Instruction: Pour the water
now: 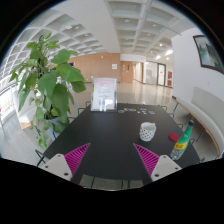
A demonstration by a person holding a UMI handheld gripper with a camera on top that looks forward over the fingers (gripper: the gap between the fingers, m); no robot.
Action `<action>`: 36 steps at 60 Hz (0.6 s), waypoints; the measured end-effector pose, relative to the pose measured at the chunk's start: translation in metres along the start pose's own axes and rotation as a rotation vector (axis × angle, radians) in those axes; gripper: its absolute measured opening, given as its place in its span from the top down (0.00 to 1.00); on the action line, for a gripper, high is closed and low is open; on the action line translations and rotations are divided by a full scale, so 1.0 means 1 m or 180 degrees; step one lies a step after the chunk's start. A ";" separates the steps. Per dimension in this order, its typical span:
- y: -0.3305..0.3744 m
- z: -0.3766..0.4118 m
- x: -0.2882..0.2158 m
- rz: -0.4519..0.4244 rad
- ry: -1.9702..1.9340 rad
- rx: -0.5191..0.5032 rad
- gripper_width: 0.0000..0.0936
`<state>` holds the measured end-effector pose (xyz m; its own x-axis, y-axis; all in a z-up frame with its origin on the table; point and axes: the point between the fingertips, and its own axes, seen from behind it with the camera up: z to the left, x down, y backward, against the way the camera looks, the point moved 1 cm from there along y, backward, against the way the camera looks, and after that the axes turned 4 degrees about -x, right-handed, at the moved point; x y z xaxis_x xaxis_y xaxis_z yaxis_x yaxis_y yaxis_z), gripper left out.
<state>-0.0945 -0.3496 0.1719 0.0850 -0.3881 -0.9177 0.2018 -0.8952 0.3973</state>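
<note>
green bottle (180, 142) upright (cap up), beside cup (147, 131), gripper (110, 158) open

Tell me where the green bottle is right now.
In the gripper view, the green bottle stands on the dark table beyond the open tongs, ahead to their right, with the white cup just to its left.

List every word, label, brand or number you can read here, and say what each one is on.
No text can be read.
Green bottle: its label is too small to read.
White cup: a dark pattern, no legible words.
Transparent container at the dark table's far end: no text visible.
The gripper is open, holding nothing.
</note>
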 end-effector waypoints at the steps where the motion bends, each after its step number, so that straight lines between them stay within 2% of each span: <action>1: 0.008 -0.003 0.003 0.0015 -0.0004 0.0008 0.08; 8: 0.009 -0.029 0.027 0.0113 -0.0029 0.0119 0.09; 13: 0.007 -0.069 0.063 0.0223 -0.0093 0.0216 0.09; 21: 0.008 -0.139 0.113 0.0340 -0.0138 0.0512 0.09; 29: 0.003 -0.211 0.132 0.0324 -0.0169 0.0909 0.09; 36: -0.012 -0.261 0.123 0.0194 -0.0251 0.1090 0.09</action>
<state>0.1680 -0.3299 0.0533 0.0087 -0.4468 -0.8946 -0.1412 -0.8862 0.4412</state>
